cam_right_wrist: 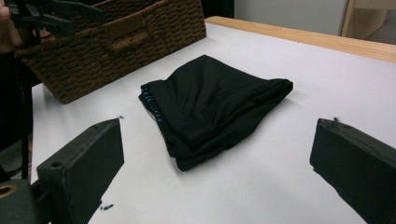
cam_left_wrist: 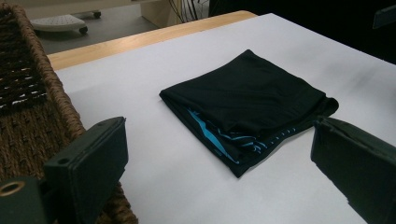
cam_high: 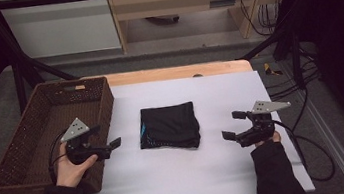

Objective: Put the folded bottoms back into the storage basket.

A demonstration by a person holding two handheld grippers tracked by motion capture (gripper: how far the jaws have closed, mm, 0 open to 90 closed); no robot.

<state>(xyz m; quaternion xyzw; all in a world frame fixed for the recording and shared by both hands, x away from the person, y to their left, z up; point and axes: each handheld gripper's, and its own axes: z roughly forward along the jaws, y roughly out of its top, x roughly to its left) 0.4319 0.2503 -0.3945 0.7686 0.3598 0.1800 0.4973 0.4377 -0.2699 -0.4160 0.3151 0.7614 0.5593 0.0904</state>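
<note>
Folded black cloth between parted grippers.

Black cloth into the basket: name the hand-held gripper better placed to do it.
Left, probably. The left hand-held gripper sits open between the cloth and the basket; the right is beyond it.

One folded black garment, one wicker basket (brown), two tools.

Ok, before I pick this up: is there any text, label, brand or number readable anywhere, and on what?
No readable text anywhere.
Folded black garment: blue print along its edge, too small and blurred to read as words.
Wicker basket: no label seen.
Left tongs and right tongs: no markings legible.
</note>
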